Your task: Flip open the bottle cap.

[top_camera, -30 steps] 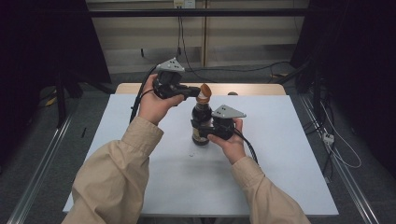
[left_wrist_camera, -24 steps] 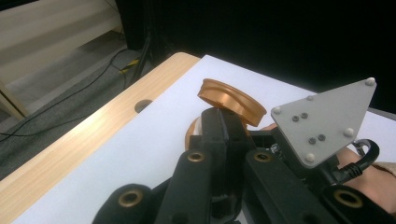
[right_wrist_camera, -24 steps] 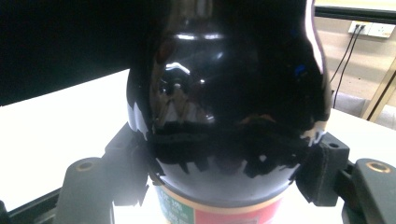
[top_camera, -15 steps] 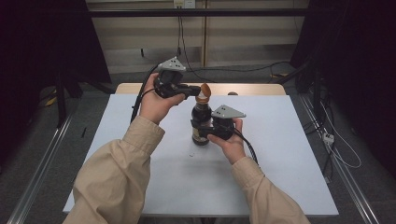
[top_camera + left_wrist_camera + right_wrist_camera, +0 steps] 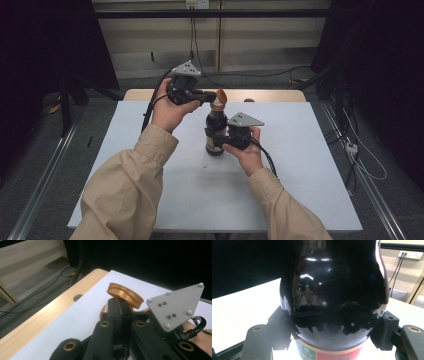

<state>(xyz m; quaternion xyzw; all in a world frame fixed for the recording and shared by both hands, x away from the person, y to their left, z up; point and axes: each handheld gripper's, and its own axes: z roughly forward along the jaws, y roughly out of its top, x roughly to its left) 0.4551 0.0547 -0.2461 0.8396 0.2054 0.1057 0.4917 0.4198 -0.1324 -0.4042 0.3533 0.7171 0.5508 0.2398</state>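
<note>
Right now I have the dark bottle (image 5: 216, 131) standing upright near the middle of the white table (image 5: 310, 165), with my right gripper (image 5: 219, 139) clamped around its lower body, jaws pressed against both sides of the glossy glass just above the label. My left gripper (image 5: 214, 95) is up at the bottle's top, its jaws pinched together on the edge of the flipped-up orange cap (image 5: 125, 292), which tilts open.
</note>
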